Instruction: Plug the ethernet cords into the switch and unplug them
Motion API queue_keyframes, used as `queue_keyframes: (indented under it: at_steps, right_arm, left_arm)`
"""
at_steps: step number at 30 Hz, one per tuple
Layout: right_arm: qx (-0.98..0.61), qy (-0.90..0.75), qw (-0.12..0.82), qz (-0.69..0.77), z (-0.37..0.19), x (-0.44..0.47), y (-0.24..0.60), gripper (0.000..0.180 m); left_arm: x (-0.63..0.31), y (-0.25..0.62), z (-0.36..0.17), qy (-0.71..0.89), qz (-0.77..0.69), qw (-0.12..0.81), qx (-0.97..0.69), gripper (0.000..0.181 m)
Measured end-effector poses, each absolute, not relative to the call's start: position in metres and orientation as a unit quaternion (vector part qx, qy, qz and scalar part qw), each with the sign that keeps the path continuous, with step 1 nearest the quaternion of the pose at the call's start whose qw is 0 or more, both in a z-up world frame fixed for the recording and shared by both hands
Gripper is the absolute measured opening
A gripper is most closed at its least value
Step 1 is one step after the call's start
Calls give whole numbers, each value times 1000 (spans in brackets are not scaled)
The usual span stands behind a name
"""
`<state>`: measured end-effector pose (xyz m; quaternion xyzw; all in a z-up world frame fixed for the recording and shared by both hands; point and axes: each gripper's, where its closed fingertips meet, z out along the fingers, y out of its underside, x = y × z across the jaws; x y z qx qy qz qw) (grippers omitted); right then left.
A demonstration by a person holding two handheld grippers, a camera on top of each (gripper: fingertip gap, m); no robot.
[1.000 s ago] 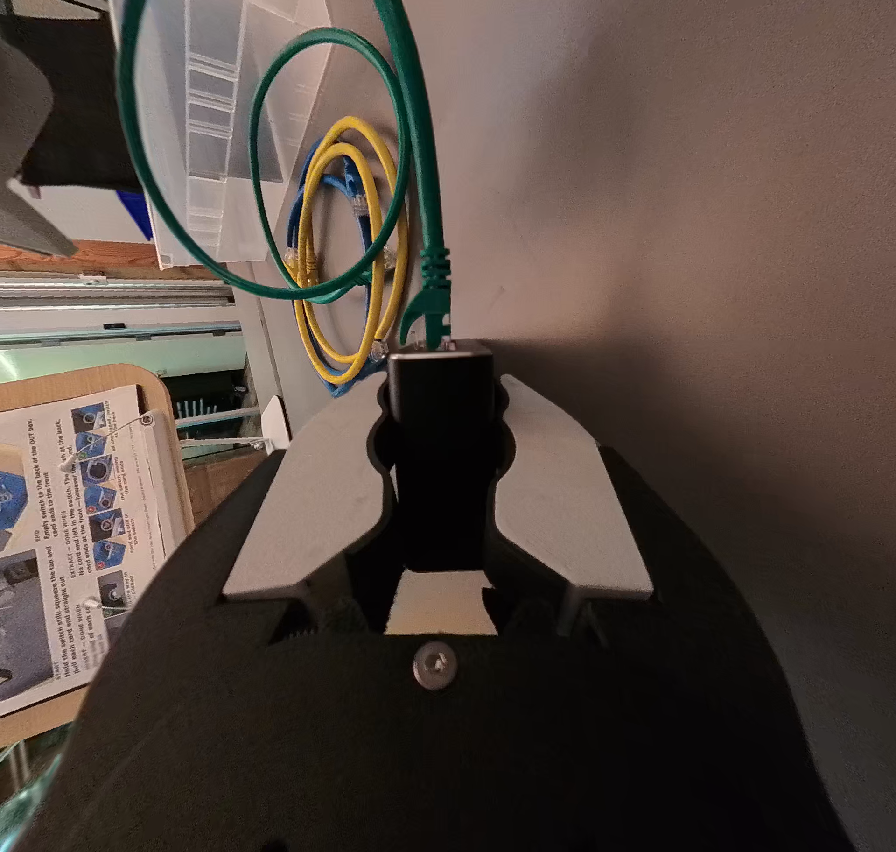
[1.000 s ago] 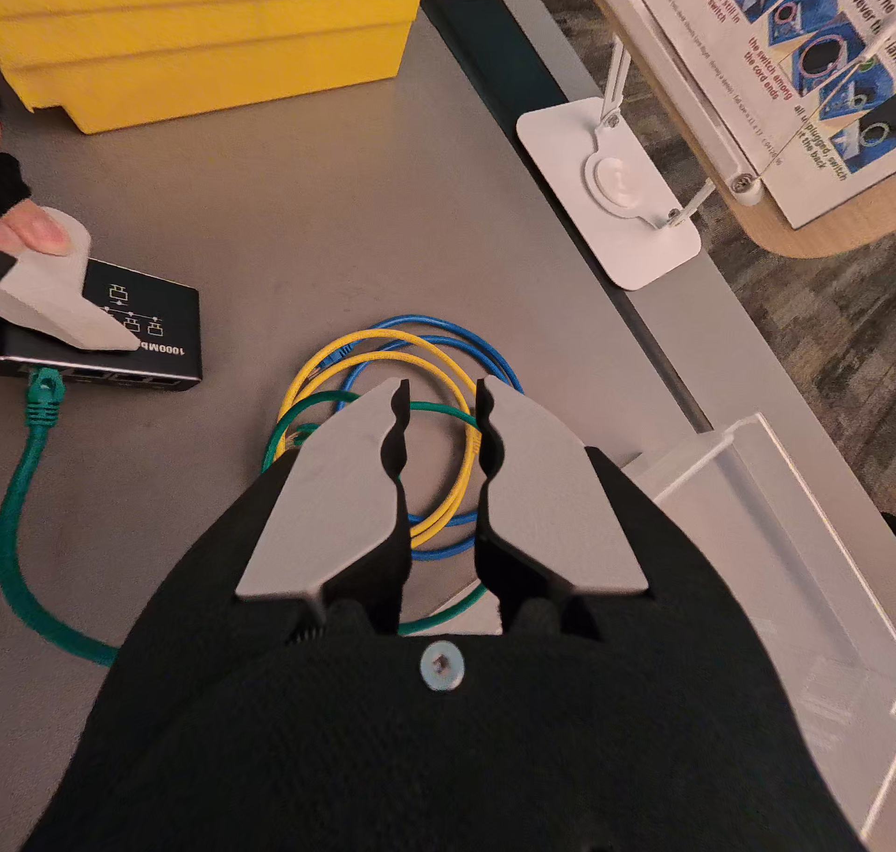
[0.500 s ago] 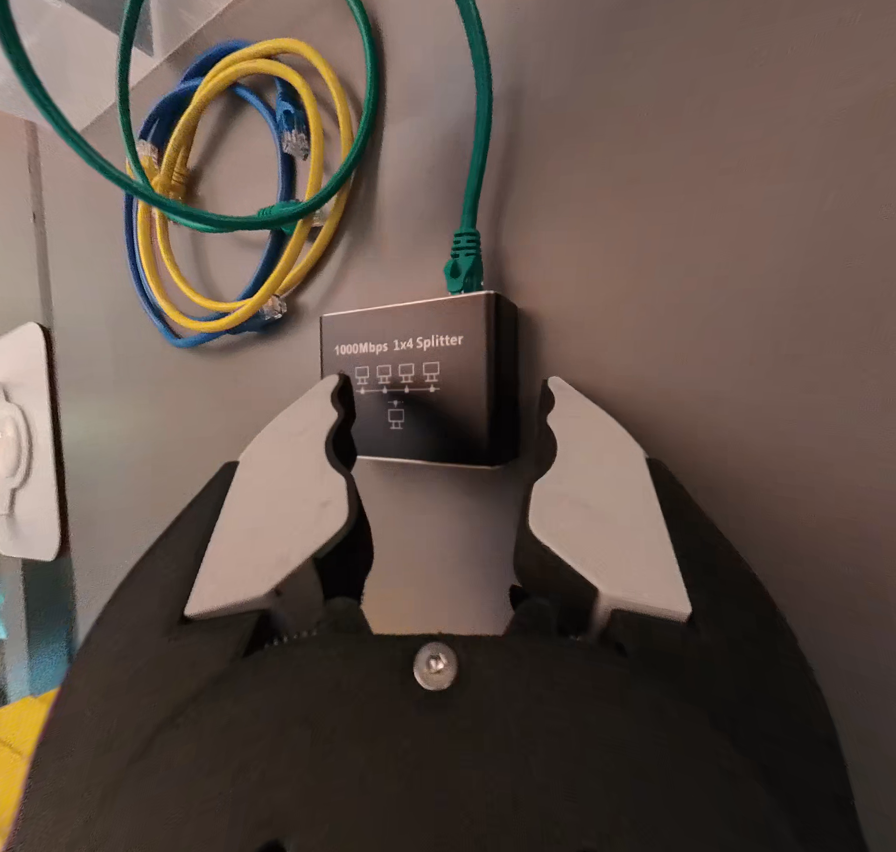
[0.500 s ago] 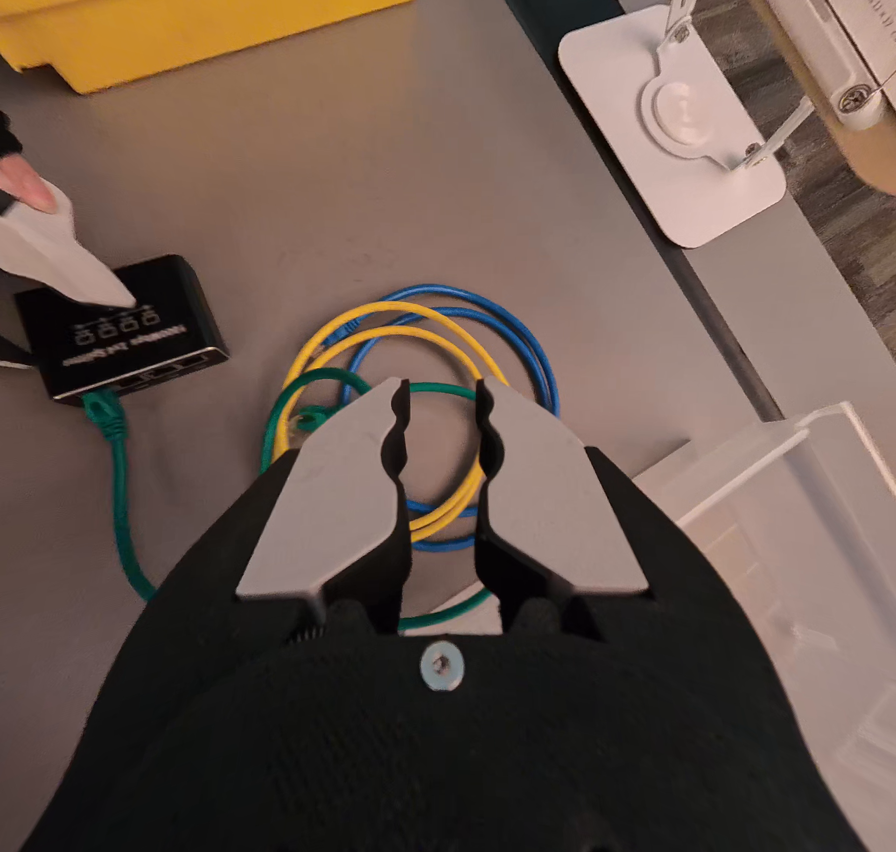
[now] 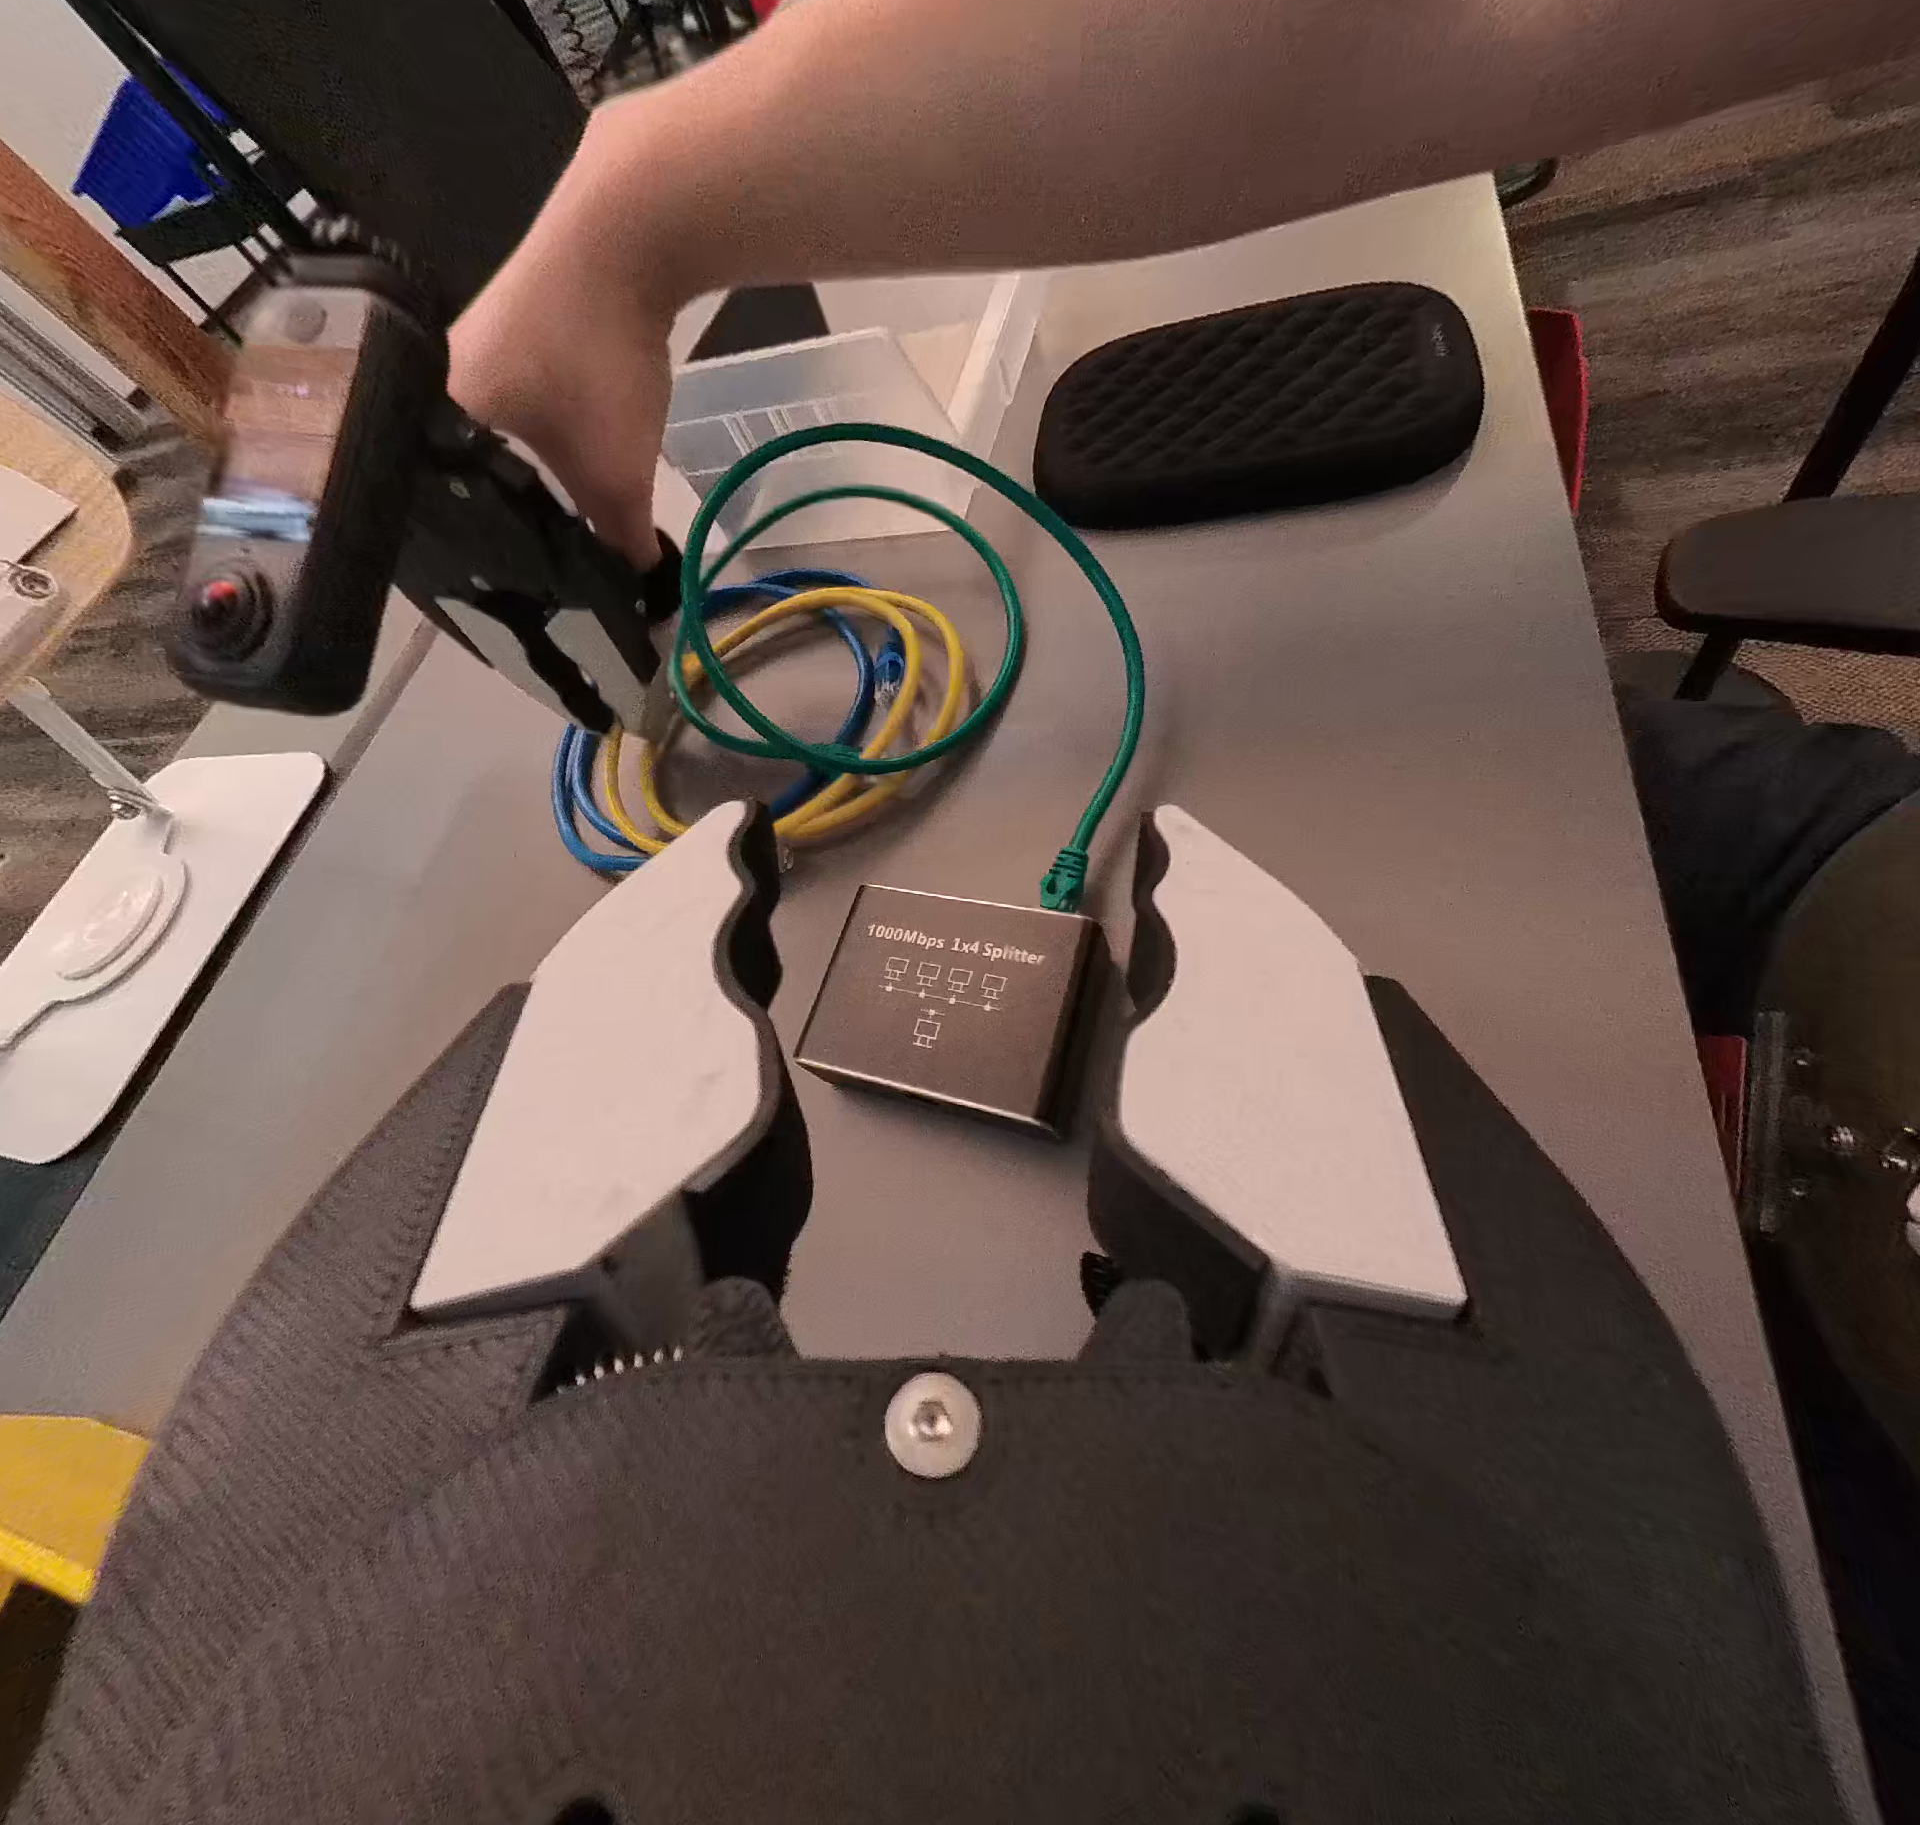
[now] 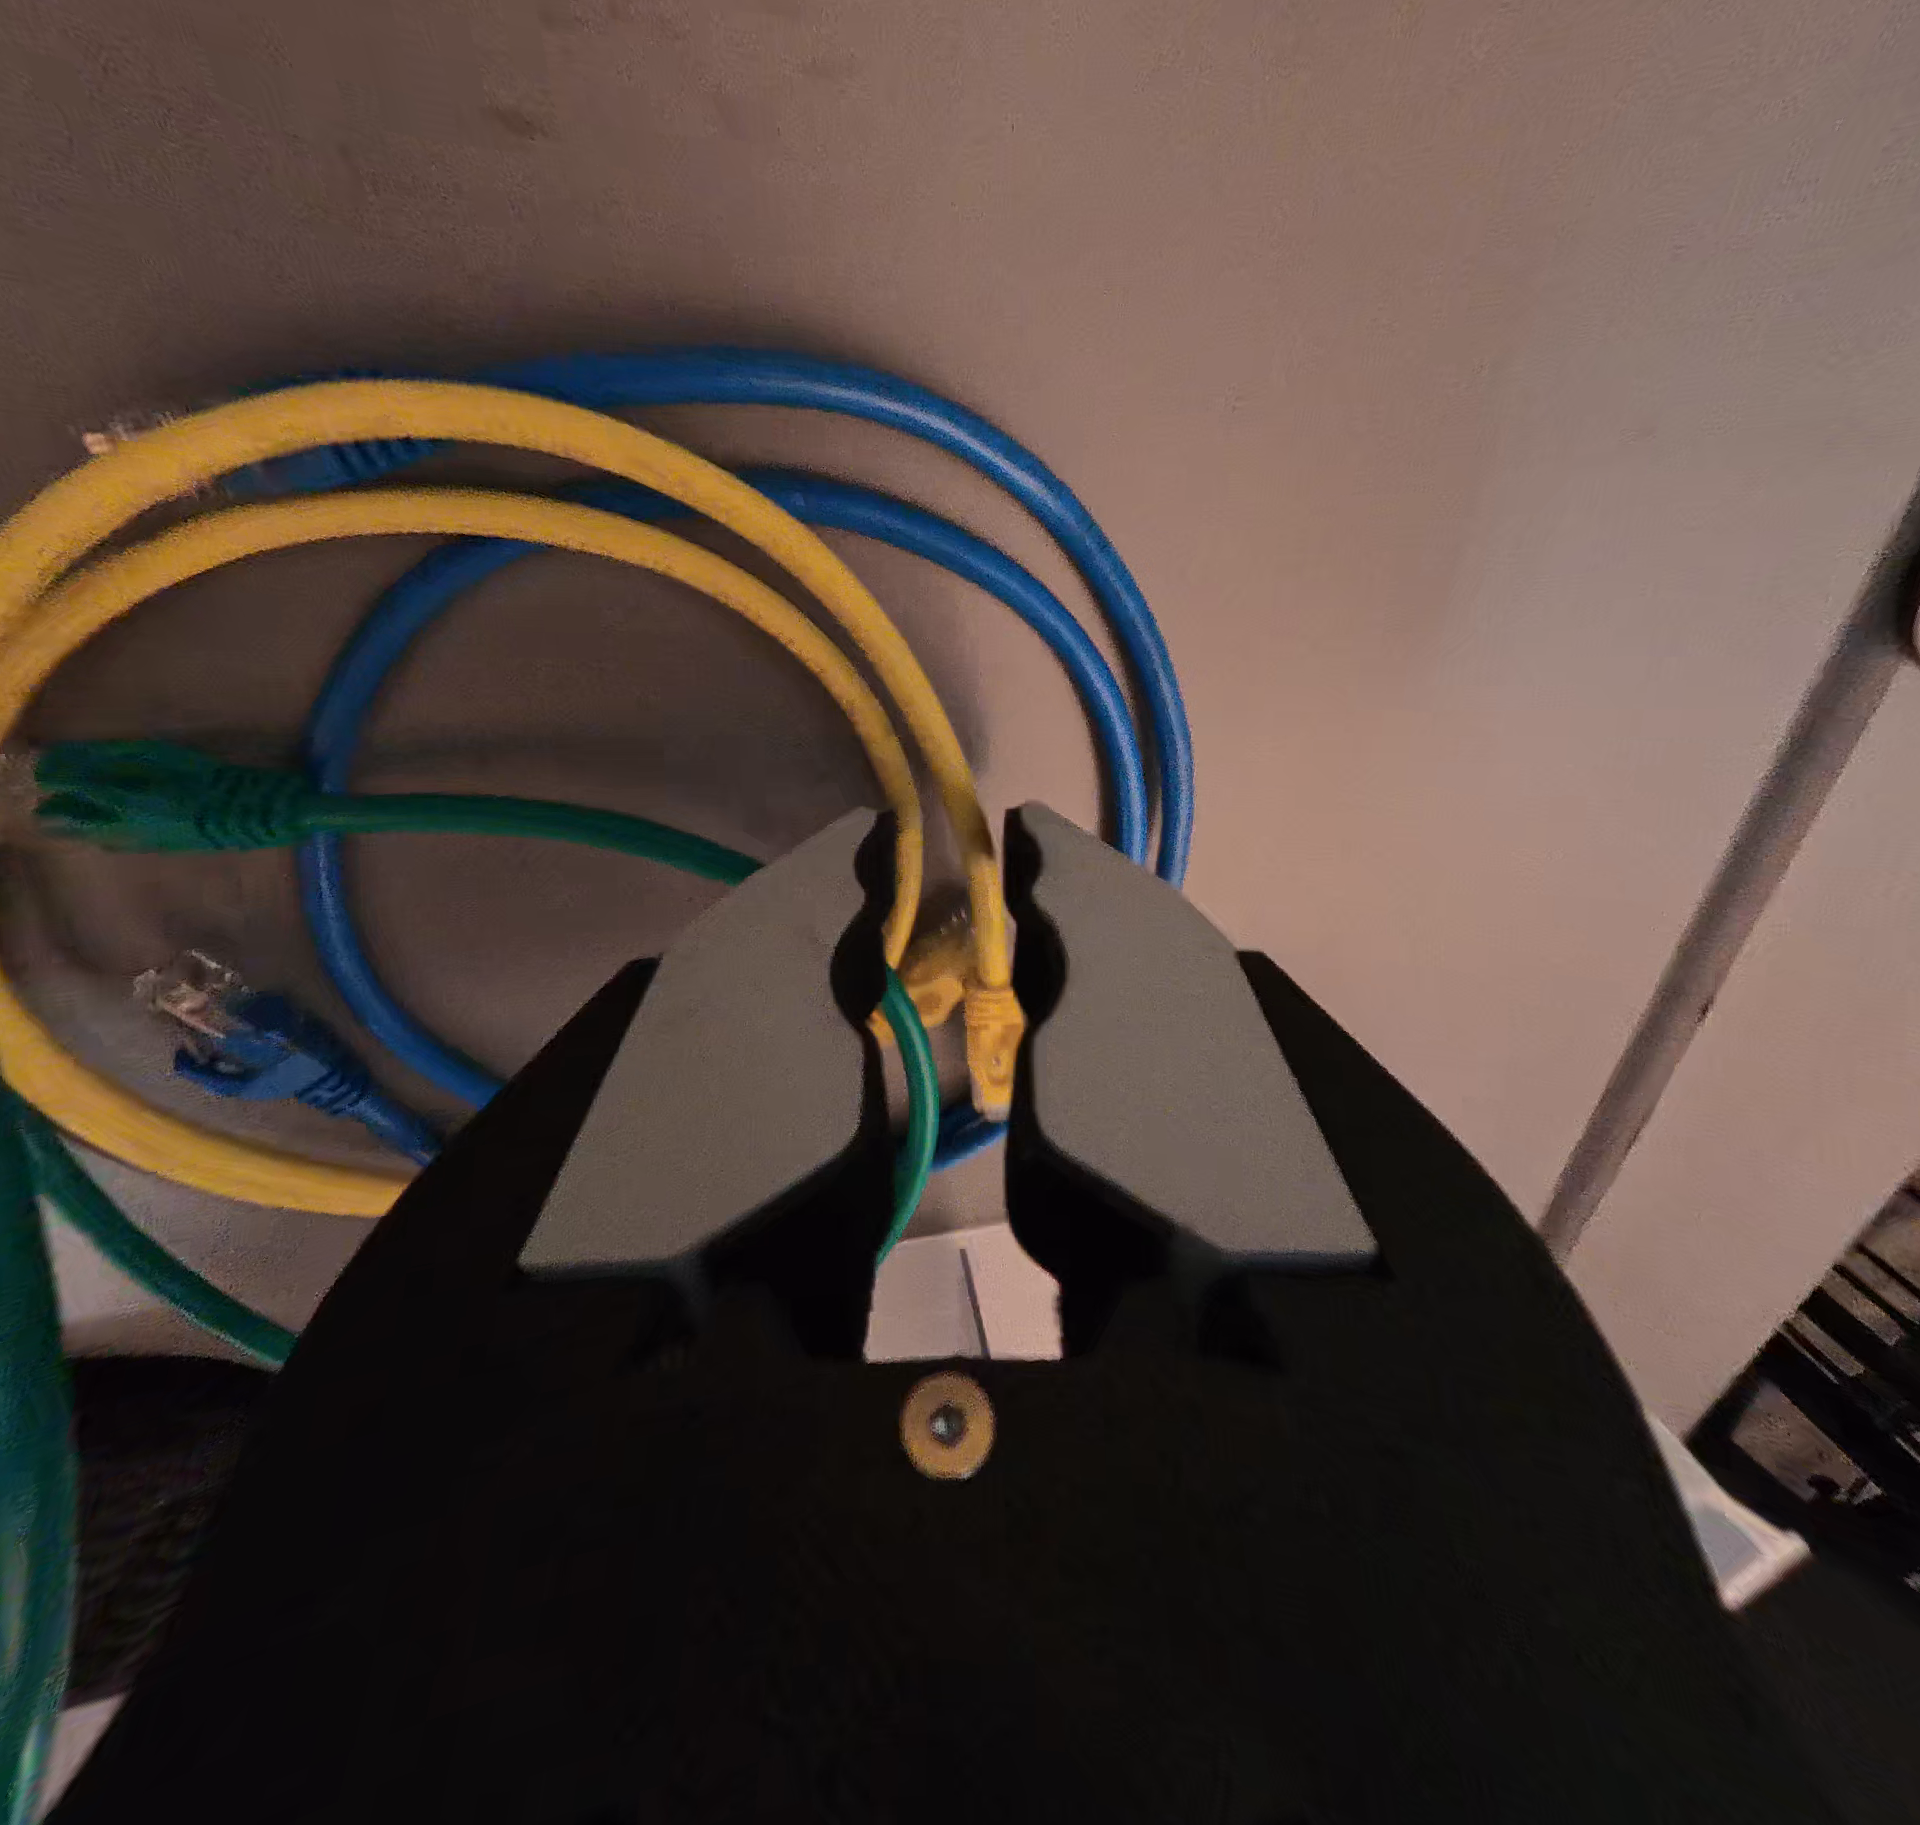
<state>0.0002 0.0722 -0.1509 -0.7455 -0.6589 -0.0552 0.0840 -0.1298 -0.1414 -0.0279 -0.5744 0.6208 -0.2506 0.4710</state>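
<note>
The black switch (image 5: 945, 1006) lies flat on the grey table (image 5: 1351, 736), between the fingers of my left gripper (image 5: 951, 819), which is open and not touching it. A green cord (image 5: 1136, 674) is plugged into its far right port. My right gripper (image 5: 623, 715), held by a hand, is down on a coil of yellow cord (image 5: 623, 788) and blue cord (image 5: 569, 799). In the right wrist view my right gripper (image 6: 945, 817) stands narrowly open around a yellow plug (image 6: 987, 1037) and a strand of green cord. The blue cord (image 6: 727, 367) and the free green plug (image 6: 177, 809) lie beside it.
A black padded rest (image 5: 1257, 404) and a clear plastic container (image 5: 821, 404) sit at the far end of the table. A white stand base (image 5: 104, 944) lies at the left edge. A yellow bin corner (image 5: 42, 1526) is near left. A bare forearm crosses above the cords. The tips of one gripper are about 30 centimeters away from the tips of the other. Measured from the fingertips, the free green plug (image 6: 177, 809) is 10 centimeters or so from the right gripper and 20 centimeters from the left.
My left gripper opened, let go of the switch and drew back and up; the switch now lies flat. My right gripper dropped onto the cord coil and its jaws narrowed around the yellow plug.
</note>
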Motion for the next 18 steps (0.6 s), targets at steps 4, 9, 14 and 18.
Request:
queue_keyframes:
  at_steps: [4,9,14,18]
  right_arm:
    - [-741,-663,99,-47,-143,-6,75,7]
    - [-675,-685,269,-50,-80,-31,77,7]
    - [-579,-634,512,-27,21,-48,66,7]
    - [-502,-544,669,73,109,-42,40,7]
  left_arm:
    - [-138,-143,-27,619,-242,481,-572,65]
    - [-145,-134,-21,596,-257,498,-575,63]
    - [-147,-111,-6,556,-270,528,-582,63]
    - [-148,-86,39,485,-314,579,-575,60]
